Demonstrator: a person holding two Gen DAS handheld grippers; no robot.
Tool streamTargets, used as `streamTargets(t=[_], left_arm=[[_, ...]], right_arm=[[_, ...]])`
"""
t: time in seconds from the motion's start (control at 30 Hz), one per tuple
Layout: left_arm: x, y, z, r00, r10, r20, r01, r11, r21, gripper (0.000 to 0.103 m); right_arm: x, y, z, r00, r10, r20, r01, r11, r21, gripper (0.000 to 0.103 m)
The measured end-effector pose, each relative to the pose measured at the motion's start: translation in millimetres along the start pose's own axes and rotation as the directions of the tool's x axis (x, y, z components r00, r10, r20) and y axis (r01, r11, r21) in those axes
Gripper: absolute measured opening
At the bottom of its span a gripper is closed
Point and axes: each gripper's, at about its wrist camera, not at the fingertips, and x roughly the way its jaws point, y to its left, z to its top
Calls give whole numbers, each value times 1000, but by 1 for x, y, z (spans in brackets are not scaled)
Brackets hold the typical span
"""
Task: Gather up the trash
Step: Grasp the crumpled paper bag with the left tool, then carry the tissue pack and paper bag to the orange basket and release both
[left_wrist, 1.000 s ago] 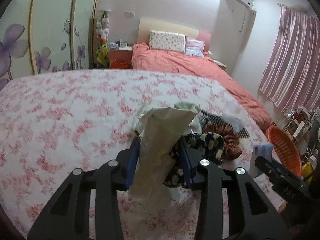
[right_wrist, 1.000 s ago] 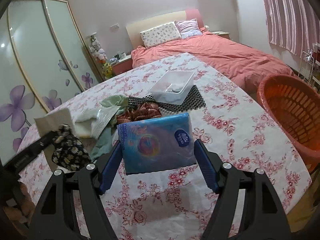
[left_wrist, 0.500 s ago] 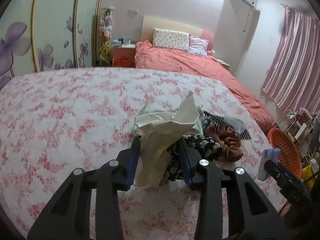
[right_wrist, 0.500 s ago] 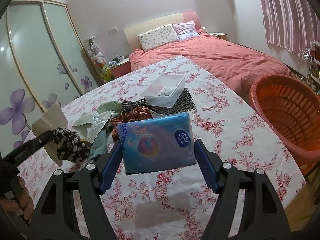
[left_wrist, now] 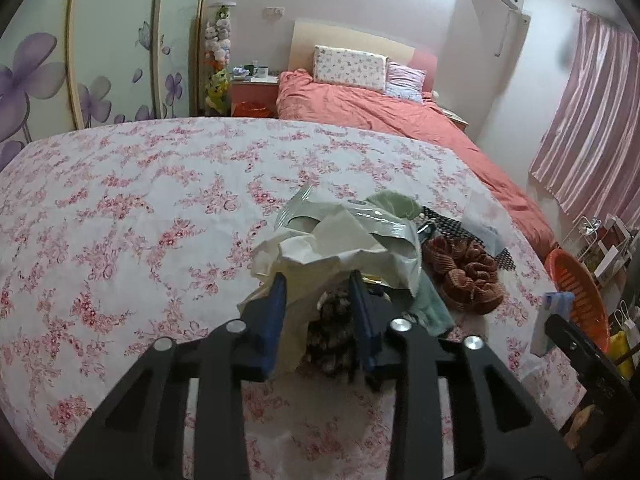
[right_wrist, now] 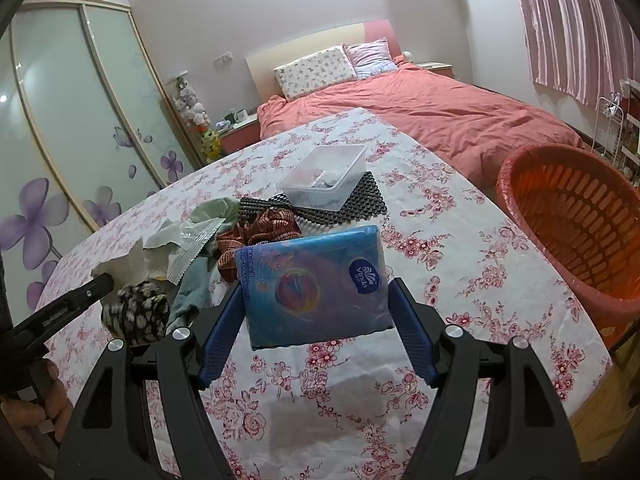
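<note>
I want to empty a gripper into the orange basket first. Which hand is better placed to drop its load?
Right. The right gripper holds the blue tissue pack, with the orange basket beside it. The left gripper, among crumpled paper, is farther away.

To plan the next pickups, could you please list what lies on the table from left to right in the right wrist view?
black floral cloth → crumpled paper → silver wrapper → rust scrunchie → blue tissue pack → orange basket, off the table's right edge.
</note>
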Motion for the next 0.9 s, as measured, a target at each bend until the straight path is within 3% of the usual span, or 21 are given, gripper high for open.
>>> streamTargets(t=[0.07,0.17,0.2,0.23,0.33,0.63,0.9], left_arm=[[6,2,1,1000,16,-5,-16,1000,-8,49],[17,2,1,999,35,-16,-35,999,4,47],[19,1,1,999,39,-17,-39,999,12,40],[20,1,1,999,40,-18,-39,999,20,20],[14,0,6,1000,13,-13,-13,1000,29,12],[-24,-20,27,996,-26,88,21,998,59,10],[-65,-65,41,980,-107,169,93,992,91,10]], right_arm=[[0,0,0,1000,-1,-1,1,1000,0,71],[1,0,0,1000,-3,-2,3,1000,0,71],[1,-1,0,1000,-2,-3,2,1000,0,71],[1,-1,0,1000,-1,-3,1,1000,0,71],[-1,-1,2,1000,0,5,0,1000,-9,71],[-12,-7,10,999,15,42,-15,1000,-7,71],[-32,-21,23,994,31,102,-30,999,-14,71]])
